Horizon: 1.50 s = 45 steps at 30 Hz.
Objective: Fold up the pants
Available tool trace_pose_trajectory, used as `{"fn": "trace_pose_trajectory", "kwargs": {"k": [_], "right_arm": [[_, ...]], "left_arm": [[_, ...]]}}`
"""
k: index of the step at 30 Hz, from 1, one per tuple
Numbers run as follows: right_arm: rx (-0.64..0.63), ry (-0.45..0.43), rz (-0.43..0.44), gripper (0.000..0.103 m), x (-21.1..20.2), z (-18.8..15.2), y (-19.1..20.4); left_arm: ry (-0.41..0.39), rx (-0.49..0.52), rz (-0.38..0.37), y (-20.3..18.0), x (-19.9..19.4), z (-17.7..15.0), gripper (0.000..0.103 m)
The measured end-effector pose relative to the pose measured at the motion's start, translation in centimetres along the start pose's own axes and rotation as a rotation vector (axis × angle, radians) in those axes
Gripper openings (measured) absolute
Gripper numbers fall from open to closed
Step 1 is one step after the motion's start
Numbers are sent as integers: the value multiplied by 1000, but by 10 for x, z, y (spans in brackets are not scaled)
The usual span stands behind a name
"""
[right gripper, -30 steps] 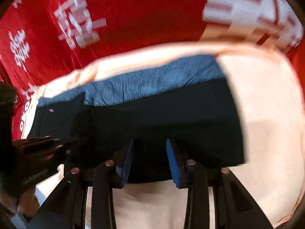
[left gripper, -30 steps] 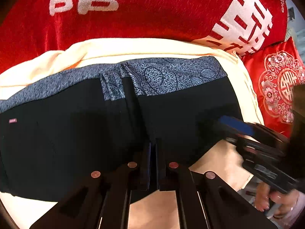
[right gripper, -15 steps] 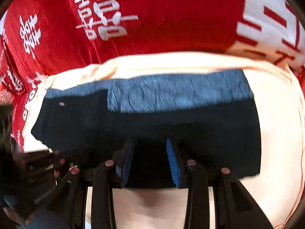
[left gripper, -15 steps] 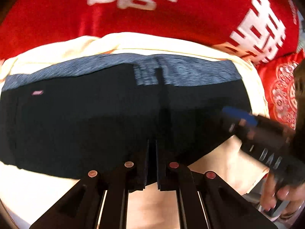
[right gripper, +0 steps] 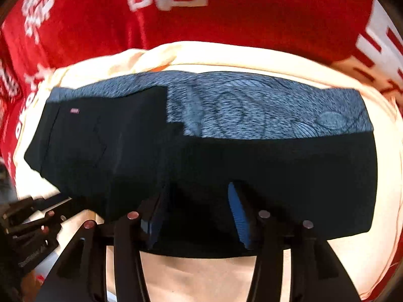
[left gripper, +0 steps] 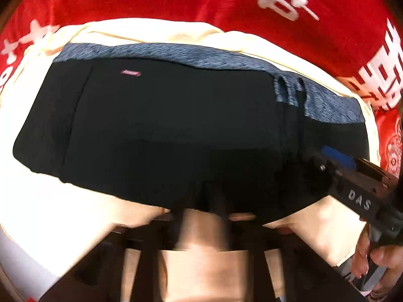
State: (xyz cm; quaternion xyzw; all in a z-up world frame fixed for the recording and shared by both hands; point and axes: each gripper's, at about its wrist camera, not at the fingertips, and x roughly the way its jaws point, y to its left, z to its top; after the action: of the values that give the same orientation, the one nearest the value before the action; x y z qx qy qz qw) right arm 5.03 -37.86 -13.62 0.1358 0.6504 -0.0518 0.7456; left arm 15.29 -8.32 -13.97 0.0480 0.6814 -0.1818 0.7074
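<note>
Both tools have let go since a moment ago: the left tool (left gripper: 201,209), clenched then, is opening, blurred, at the pants' (left gripper: 163,130) near hem. Across from it, the right tool (right gripper: 196,211) is also opening, its blue pads (right gripper: 238,216) straddling that hem without pressing. Folded pants lie flat just ahead of both tools on a cream sheet (right gripper: 252,276), with bare sheet showing around their edges and a red blanket (right gripper: 252,12) beyond.

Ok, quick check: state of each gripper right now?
Left gripper: fingers opening, blurred, at the near edge of the black pants; no grip shows.
Right gripper: fingers opening, apart over the pants' near edge, not pinching.
</note>
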Motion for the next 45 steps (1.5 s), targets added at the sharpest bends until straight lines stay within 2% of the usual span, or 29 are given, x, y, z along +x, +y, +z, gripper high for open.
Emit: {"fn": "trace_pose_trajectory", "kwargs": {"k": [1,3,6,14,17,26,35,45], "right_arm": [[-13,-4,-1,53,-2,-1,3],[-20,-3,0,53,-4,-2,7],[-17,9,6,53,-6,-5,12],[-56,15,-11,57,-3,-8,43],[-53,8,23,57,-10,-9,50],[-102,40,39,57,-7,-16,72],[-101,56,37,59,-6,-21,70],[-105,60,40,60,-7,-24,71]], "left_arm": [[-16,-18,14,4,-2,-1,90],[-51,-27,22,9,-8,-1,90],[-51,-45,30,16,-9,0,90],[-53,-57,112,44,-9,-1,90],[-47,-79,123,56,-8,-3,90],[-26,-144,135,87,-4,-8,90],[-14,-164,152,98,3,-10,90],[-7,-165,157,92,12,-3,90]]}}
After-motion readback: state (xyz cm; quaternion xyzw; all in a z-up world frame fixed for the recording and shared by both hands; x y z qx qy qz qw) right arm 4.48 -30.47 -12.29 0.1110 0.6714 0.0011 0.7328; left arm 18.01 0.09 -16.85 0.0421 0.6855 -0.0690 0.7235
